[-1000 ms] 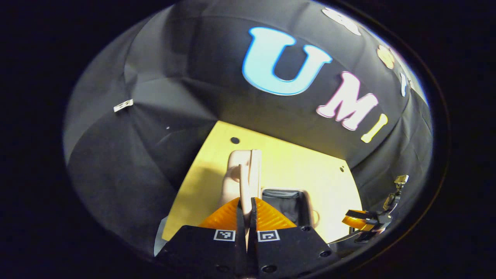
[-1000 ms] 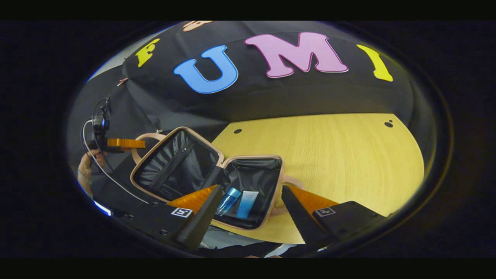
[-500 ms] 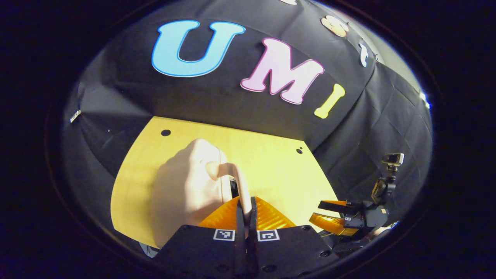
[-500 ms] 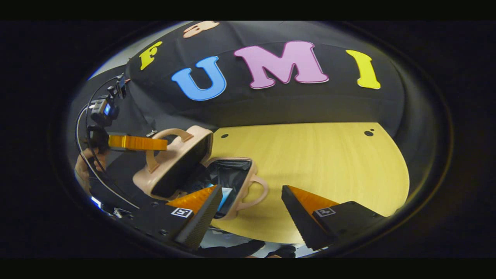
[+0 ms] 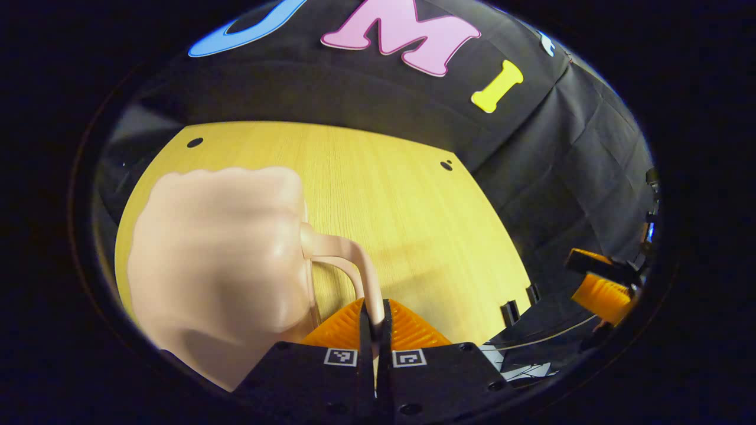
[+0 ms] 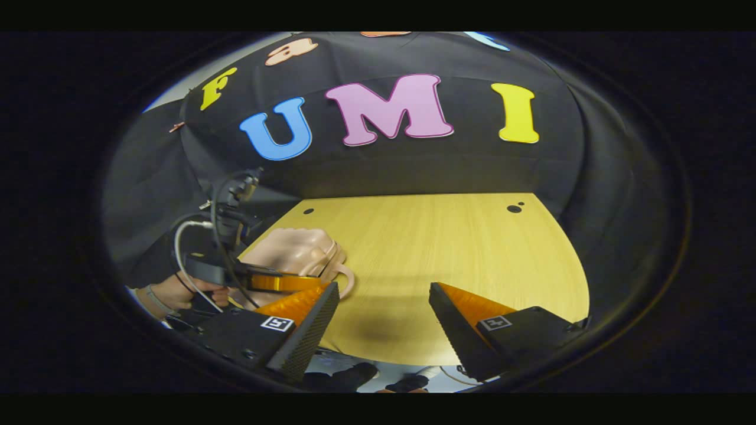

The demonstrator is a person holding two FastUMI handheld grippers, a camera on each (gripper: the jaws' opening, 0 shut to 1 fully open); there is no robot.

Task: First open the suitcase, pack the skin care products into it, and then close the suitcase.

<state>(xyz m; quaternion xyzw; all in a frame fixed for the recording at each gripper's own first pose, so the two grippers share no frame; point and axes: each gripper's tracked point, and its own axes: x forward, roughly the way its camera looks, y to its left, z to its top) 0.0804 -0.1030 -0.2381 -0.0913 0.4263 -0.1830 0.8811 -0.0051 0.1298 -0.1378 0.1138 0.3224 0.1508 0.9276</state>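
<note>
The pink suitcase (image 5: 218,265) is lying shut, or very nearly so, at the near left of the wooden counter (image 5: 401,195); whether its two halves are meeting fully cannot be told. Its lid handle (image 5: 354,265) is arching toward the left gripper (image 5: 374,321), whose fingers are pressing together on the thin loop. In the right gripper view the case (image 6: 295,251) is sitting beside a hand (image 6: 177,292) that is holding that gripper. The right gripper (image 6: 378,313) is hovering wide apart over bare counter, holding nothing. The risk now is judged to be a half-closed lid: letting go early, or skewing the handle, could leave a gap or drag the light case across the smooth top. Two dark holes (image 6: 514,208) are marking the counter's far edge; nothing is standing in the way.
</note>
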